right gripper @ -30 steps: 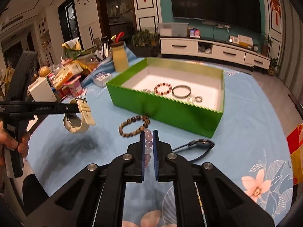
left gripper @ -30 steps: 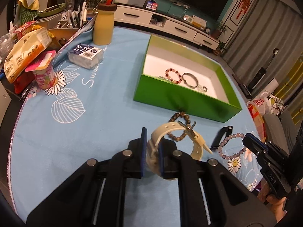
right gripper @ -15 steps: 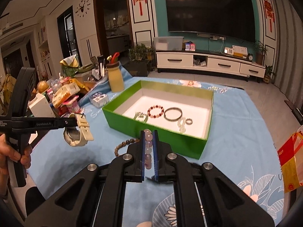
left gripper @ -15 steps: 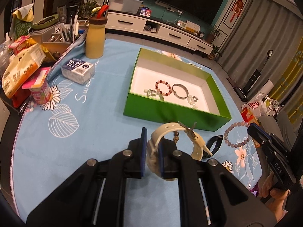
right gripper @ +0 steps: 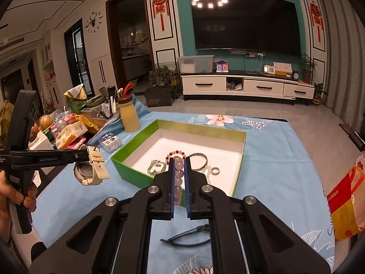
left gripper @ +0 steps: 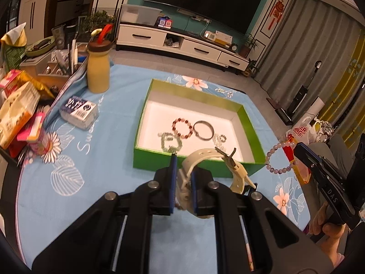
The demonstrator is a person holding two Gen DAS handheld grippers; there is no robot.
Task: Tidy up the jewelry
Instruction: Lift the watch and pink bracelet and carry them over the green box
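Observation:
My left gripper point(left gripper: 183, 169) is shut on a cream watch point(left gripper: 214, 162) and holds it in the air before the near wall of the green box point(left gripper: 146, 159). My right gripper point(right gripper: 178, 171) is shut on a pale purple bead bracelet point(right gripper: 178, 173), also above the box's near side; the bracelet shows in the left wrist view point(left gripper: 277, 157). The box point(right gripper: 127, 157) holds a red bead bracelet point(left gripper: 182, 127), a metal bangle point(left gripper: 203, 130), a greenish chain point(left gripper: 170, 141) and small rings point(left gripper: 220, 138). The watch also shows in the right wrist view point(right gripper: 91, 171).
A black band point(right gripper: 184, 237) lies on the blue floral cloth point(left gripper: 102, 159) near me. A yellow bottle point(left gripper: 98, 68), a tissue pack point(left gripper: 78, 111) and snack packets point(left gripper: 18, 111) stand at the left. A red bag point(right gripper: 346, 201) sits at the right.
Both grippers have risen from the table and moved toward the green box, each carrying its piece. The brown bead bracelet on the cloth has dropped out of view.

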